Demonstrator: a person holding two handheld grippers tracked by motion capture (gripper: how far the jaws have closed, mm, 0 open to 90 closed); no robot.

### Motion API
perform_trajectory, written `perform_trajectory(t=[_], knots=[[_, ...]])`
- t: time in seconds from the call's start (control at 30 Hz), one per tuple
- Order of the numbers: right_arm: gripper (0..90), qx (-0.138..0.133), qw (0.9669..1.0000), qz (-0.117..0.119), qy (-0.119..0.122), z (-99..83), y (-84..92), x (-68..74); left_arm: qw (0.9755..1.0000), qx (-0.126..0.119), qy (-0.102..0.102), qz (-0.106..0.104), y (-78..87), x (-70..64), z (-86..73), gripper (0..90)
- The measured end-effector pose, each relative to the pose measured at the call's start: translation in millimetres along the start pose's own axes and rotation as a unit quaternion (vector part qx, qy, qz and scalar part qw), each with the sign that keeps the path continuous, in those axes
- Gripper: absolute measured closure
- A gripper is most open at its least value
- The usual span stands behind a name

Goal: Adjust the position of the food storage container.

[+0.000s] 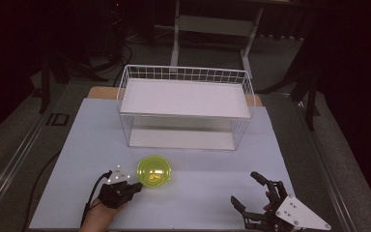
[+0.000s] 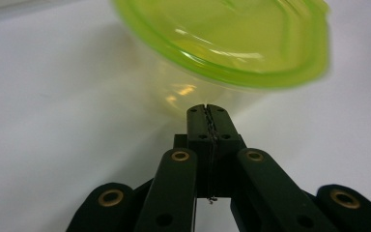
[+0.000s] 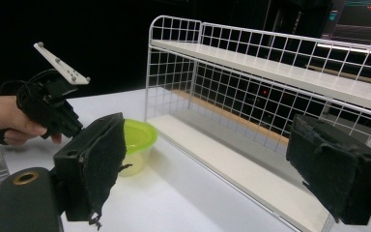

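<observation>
1. White table w/ white wire rack toward 12 o'clock; both shelves bare.
2. Right gripper at 4 o'clock, jaws spread wide, holding nothing.
3. Left gripper at 7 o'clock, jaws pressed together, tips just beside bowl, gripping nothing.
4. Green translucent lidded bowl at 6 o'clock, front of rack; contents can't tell.

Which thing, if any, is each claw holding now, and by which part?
Nothing is held. The left claw is shut with nothing between its jaws, just short of the green bowl. The right claw is open with nothing between its jaws.
</observation>
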State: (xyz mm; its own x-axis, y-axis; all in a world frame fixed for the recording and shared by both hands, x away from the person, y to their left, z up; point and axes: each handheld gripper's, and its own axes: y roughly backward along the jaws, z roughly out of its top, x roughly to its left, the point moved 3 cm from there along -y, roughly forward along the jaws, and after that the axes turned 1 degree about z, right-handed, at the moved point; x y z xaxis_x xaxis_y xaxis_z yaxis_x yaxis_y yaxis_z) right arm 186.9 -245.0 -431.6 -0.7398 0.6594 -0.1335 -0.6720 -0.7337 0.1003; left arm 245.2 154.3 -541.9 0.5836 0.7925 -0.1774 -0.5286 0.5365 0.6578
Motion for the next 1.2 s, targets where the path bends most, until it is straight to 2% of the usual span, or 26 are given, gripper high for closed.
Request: perform_trajectory(t=[0.07, 0.13, 0.27, 0.33, 0.37, 0.4, 0.47, 0.57, 0.6, 0.67, 0.8, 0.87, 1.0, 1.03, 1.07, 1.1, 1.2], knots=[[13.8, -0.001, 1.0, 0.0, 0.0, 0.4, 0.4, -0.1, 0.9998, -0.009, 0.015, 0.013, 2.0, 11.3, 2.5, 90.0], [13.8, -0.001, 1.0, 0.0, 0.0, 0.5, 0.1, 0.4, 0.9995, -0.019, 0.021, 0.016, 1.7, 21.8, 5.0, 89.9], [13.9, 0.002, 1.0, 0.003, 0.003, -0.2, -1.7, 0.8, 0.9994, -0.019, 0.02, 0.022, -6.0, 31.3, 10.9, 89.8], [13.9, 0.004, 1.0, 0.003, 0.001, -0.7, -2.0, 0.8, 0.9994, -0.016, 0.01, 0.028, -11.0, 28.5, 13.4, 89.9], [13.9, 0.004, 1.0, 0.003, 0.0, -0.8, -2.0, 0.6, 0.9995, -0.011, 0.012, 0.026, -13.9, 26.6, 14.3, 89.9], [13.9, 0.004, 1.0, 0.003, -0.001, -1.0, -1.9, 0.3, 0.9997, -0.012, 0.007, 0.022, -16.5, 23.9, 14.8, 89.9], [13.9, 0.004, 1.0, 0.003, -0.004, -1.3, -1.6, -0.7, 0.9998, 0.001, 0.009, 0.018, -20.5, 18.7, 14.3, 89.9], [13.9, 0.002, 1.0, 0.002, -0.006, -1.2, -0.7, -1.6, 1.0, 0.001, 0.002, 0.005, -21.3, 12.6, 13.3, 89.9], [13.9, 0.002, 1.0, 0.001, -0.005, -1.2, 0.0, -2.2, 1.0, 0.002, -0.005, -0.007, -21.7, 4.8, 13.3, 89.9], [13.9, 0.001, 1.0, 0.002, -0.006, -1.2, -0.4, -2.7, 0.9998, 0.0, -0.012, -0.017, -22.6, -3.5, 14.6, 89.9], [13.9, 0.002, 1.0, 0.005, -0.003, -0.8, -1.2, -1.0, 0.9986, 0.014, -0.027, -0.043, -29.2, -23.4, 17.6, 89.9], [13.9, 0.004, 1.0, 0.004, 0.001, -0.7, -1.1, -0.2, 0.998, 0.019, -0.026, -0.055, -32.6, -31.7, 18.1, 89.8], [13.9, 0.002, 1.0, 0.004, 0.0, -0.7, -0.4, -0.8, 0.998, 0.023, -0.03, -0.051, -33.7, -34.7, 18.5, 89.9], [13.9, 0.002, 1.0, 0.002, -0.003, -1.1, -0.1, -1.8, 0.9988, 0.029, -0.02, -0.033, -34.7, -30.1, 19.0, 89.9], [13.9, 0.003, 1.0, 0.003, -0.003, -1.3, 0.0, -2.3, 0.999, 0.031, -0.019, -0.024, -35.2, -26.2, 19.5, 89.9], [13.9, 0.003, 1.0, 0.003, -0.003, -1.6, -0.2, -2.9, 0.9992, 0.031, -0.014, -0.018, -36.1, -22.5, 20.2, 89.9], [13.9, 0.004, 1.0, 0.003, -0.004, -1.9, -0.6, -3.0, 0.9994, 0.028, -0.018, -0.009, -39.8, -15.6, 23.5, 89.8]])
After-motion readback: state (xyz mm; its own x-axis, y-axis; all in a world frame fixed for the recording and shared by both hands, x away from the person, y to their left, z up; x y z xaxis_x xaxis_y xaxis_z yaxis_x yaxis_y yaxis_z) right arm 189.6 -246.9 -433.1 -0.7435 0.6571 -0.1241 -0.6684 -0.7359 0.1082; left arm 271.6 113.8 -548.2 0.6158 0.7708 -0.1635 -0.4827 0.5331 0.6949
